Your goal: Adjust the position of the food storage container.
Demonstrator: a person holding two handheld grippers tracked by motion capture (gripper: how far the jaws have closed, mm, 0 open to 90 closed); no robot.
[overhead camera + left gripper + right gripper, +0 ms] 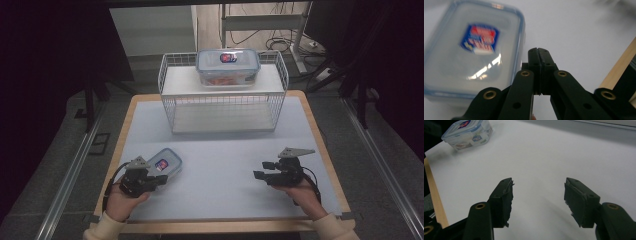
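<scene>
Food container (165, 163) with a blue-rimmed clear lid and a red-and-blue label lies flat on the table (225, 160) in the lower left of the high view, tilted a little to the table's edges. The left tool (159, 179) sits at the container's lower right side, just beside it; in the left gripper view its two black jaws are pressed together with nothing between them, and the container (471, 50) fills the upper left of that frame, next to the closed tips rather than in them. Whether the tips touch the container's rim cannot be told. A hand (122, 200) with a cream sleeve holds this tool from the bottom edge of the high view.

The right tool (259, 170) is in the lower right of the high view, well apart from the container, held level above the table by the other hand (300, 192). In the right gripper view its jaws stand apart over bare white table surface, with nothing between them, and the container (467, 133) appears far off in the upper left corner of that frame.

Farther back, at the top centre of the high view, a white wire rack (223, 97) stands on the table. On its upper shelf rests a second food container (228, 66), larger, with the same kind of lid and label and something orange inside.
</scene>
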